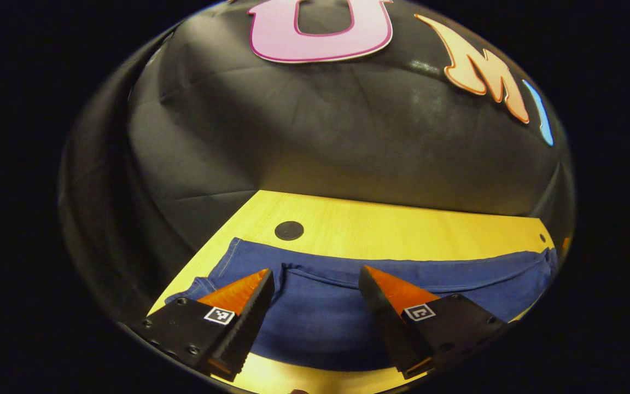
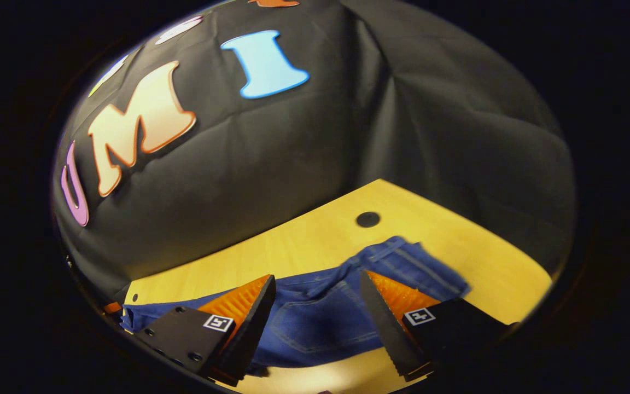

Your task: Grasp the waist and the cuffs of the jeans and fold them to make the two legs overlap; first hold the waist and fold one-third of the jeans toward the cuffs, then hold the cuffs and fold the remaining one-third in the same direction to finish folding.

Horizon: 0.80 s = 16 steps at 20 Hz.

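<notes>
My left hand-held gripper and right hand-held gripper both hang released over the jeans, gripping nothing. The jeans lie stretched lengthwise across the yellow surface. I judge the thirds folds not yet done.

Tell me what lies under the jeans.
The jeans lie flat on the yellow wooden table, bare around them. Anything beneath the denim is covered and cannot be seen.

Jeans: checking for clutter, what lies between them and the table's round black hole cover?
Bare wood between jeans and cover, left gripper view.
</notes>
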Motion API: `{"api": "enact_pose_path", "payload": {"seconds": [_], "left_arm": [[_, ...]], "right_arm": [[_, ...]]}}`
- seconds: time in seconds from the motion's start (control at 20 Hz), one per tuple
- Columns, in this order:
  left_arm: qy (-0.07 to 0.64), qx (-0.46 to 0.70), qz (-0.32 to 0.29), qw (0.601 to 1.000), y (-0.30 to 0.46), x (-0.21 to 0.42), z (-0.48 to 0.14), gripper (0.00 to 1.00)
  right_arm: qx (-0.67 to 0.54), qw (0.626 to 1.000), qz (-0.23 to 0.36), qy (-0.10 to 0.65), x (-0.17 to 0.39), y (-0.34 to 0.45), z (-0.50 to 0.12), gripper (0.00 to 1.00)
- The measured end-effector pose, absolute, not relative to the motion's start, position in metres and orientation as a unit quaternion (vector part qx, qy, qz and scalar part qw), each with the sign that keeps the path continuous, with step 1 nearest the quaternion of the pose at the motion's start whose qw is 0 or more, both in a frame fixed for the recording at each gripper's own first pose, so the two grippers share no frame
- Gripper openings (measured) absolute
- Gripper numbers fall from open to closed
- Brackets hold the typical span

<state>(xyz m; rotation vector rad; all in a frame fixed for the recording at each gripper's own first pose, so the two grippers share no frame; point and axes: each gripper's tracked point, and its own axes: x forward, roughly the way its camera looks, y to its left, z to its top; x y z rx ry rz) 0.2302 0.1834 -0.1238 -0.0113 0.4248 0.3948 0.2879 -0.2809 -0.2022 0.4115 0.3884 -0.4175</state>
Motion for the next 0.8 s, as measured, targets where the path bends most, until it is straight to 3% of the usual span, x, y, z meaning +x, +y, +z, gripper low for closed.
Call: {"api": "enact_pose_path", "payload": {"seconds": [0.4, 0.8], "left_arm": [[0.210, -0.004, 0.158, 0.965, 0.105, 0.157, -0.102, 0.96], [0.176, -0.024, 0.191, 0.965, 0.080, 0.105, -0.071, 0.95]], "right_arm": [[0.218, 0.907, -0.274, 0.236, 0.244, -0.368, -0.251, 0.97], [0.211, 0.898, -0.264, 0.280, 0.237, -0.379, -0.295, 0.98]]}}
